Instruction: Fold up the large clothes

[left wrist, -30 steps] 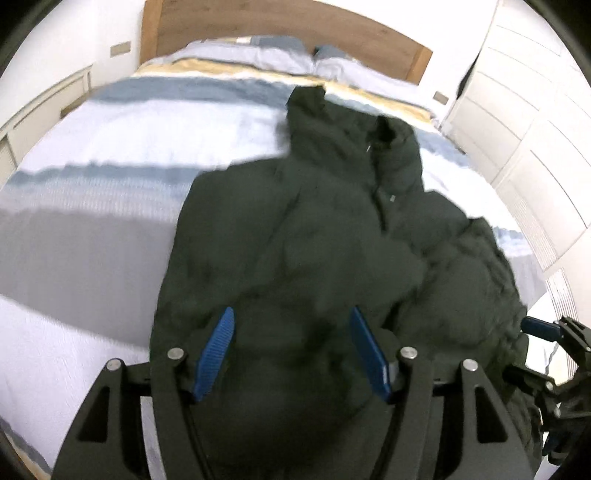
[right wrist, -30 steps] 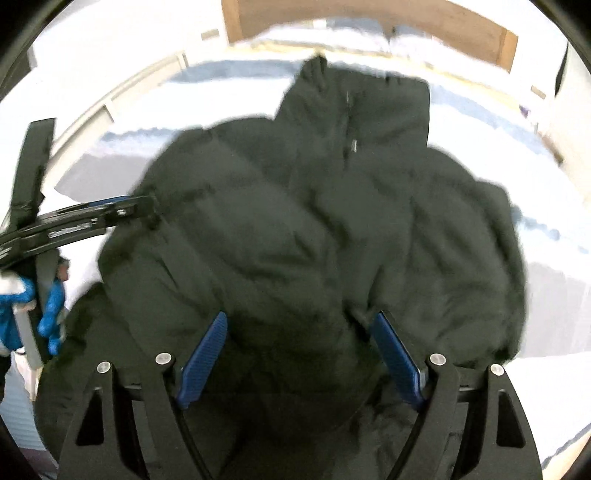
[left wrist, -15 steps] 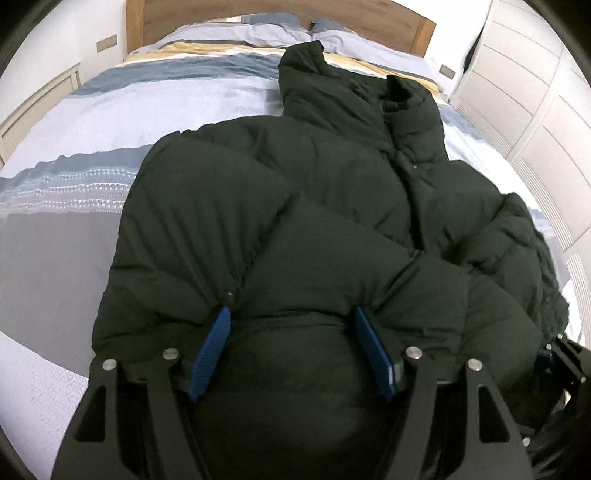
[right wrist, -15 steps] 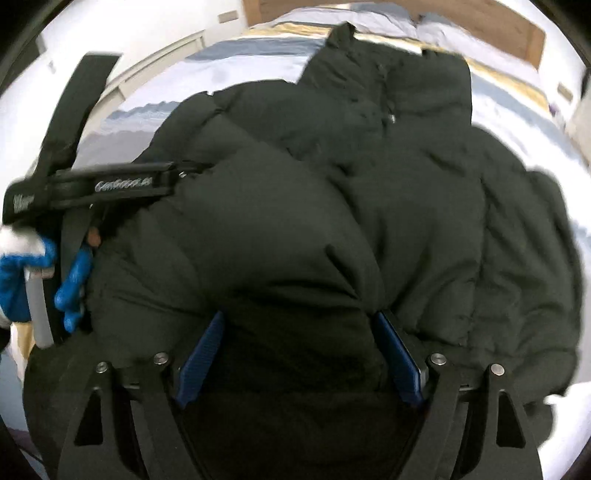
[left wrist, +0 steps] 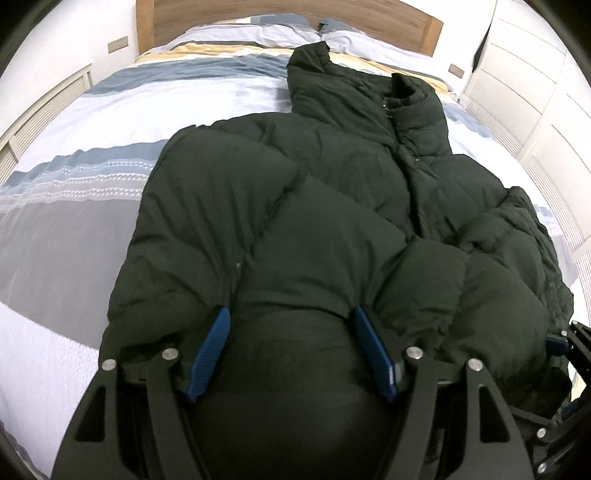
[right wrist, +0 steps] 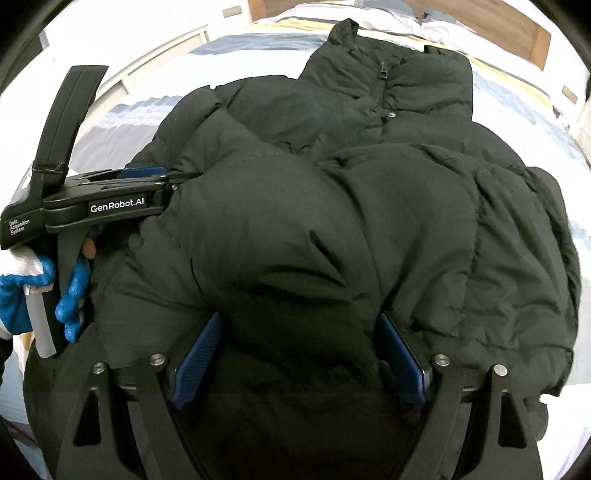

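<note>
A dark green puffer jacket point(left wrist: 332, 206) lies on the striped bed, collar toward the headboard, its lower part folded up over the body. It also fills the right wrist view point(right wrist: 332, 206). My left gripper point(left wrist: 291, 325) has its jaws wide apart, with the folded hem bulging between the blue pads point(left wrist: 214, 339). My right gripper point(right wrist: 295, 332) stands the same way, jaws wide with thick jacket fabric between them. The left gripper also shows from the side in the right wrist view point(right wrist: 140, 181), held by a blue-gloved hand point(right wrist: 70, 291).
The bed point(left wrist: 74, 155) has a white, grey and blue striped cover, pillows point(left wrist: 258, 33) and a wooden headboard point(left wrist: 280, 14) at the far end. White wardrobe doors point(left wrist: 535, 74) stand along the right. A low white panel point(left wrist: 37, 107) runs along the left.
Both grippers have carried the jacket's lower part forward over its body and come down lower and closer to it. The jaws stay wide throughout.
</note>
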Demonstrator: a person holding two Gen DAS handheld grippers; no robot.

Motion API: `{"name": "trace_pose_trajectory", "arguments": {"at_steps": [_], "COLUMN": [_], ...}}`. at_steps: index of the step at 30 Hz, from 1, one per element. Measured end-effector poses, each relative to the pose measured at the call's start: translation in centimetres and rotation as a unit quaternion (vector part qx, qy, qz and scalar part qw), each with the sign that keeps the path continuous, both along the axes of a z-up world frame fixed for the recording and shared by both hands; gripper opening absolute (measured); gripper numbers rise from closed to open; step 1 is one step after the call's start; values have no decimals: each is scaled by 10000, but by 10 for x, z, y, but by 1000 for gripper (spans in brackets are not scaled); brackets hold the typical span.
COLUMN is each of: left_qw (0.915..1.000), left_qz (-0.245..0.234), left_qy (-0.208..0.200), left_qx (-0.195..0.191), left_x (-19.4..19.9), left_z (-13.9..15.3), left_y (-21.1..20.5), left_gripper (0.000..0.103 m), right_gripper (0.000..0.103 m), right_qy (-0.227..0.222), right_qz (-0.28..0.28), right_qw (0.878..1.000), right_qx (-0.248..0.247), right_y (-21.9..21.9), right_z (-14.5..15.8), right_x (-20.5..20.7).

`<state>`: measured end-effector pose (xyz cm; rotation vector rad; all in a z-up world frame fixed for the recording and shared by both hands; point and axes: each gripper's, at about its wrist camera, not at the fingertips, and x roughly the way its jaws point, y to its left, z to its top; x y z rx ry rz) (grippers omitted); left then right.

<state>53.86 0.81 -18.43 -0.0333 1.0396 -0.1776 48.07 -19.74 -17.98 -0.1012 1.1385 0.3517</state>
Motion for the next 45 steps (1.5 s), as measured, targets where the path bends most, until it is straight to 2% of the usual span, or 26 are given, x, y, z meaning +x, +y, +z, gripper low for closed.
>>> {"name": "trace_pose_trajectory", "arguments": {"at_steps": [7, 18, 21, 25, 31, 35, 40, 45], "left_qw": [9999, 9961, 9932, 9910, 9927, 9944, 9977, 9989], "left_qz": [58, 410, 507, 575, 578, 477, 93, 148], "left_qy": [18, 216, 286, 314, 190, 257, 421, 61], "left_qx": [134, 749, 1009, 1165, 1044, 907, 528, 441], "left_x": [-12, -34, -36, -37, -37, -34, -26, 7], "left_z": [5, 11, 10, 9, -5, -3, 20, 55], "left_y": [0, -17, -25, -29, -26, -22, -5, 23], "left_gripper": [69, 69, 69, 69, 71, 72, 72, 72], "right_gripper": [84, 84, 84, 84, 84, 84, 84, 84], "right_qy": [-123, 82, 65, 15, -119, -22, 231, 5], "right_qz": [-69, -60, -12, 12, -7, -5, 83, 123], "right_qw": [9999, 9995, 9994, 9991, 9993, 9995, 9987, 9994], "right_qx": [75, 288, 335, 428, 368, 300, 437, 335], "right_y": [-9, -21, -22, -25, -23, -20, -29, -54], "right_z": [15, -4, -9, -16, -24, -22, -1, 33], "right_x": [-16, -23, -22, -22, -27, -24, -19, 5]}}
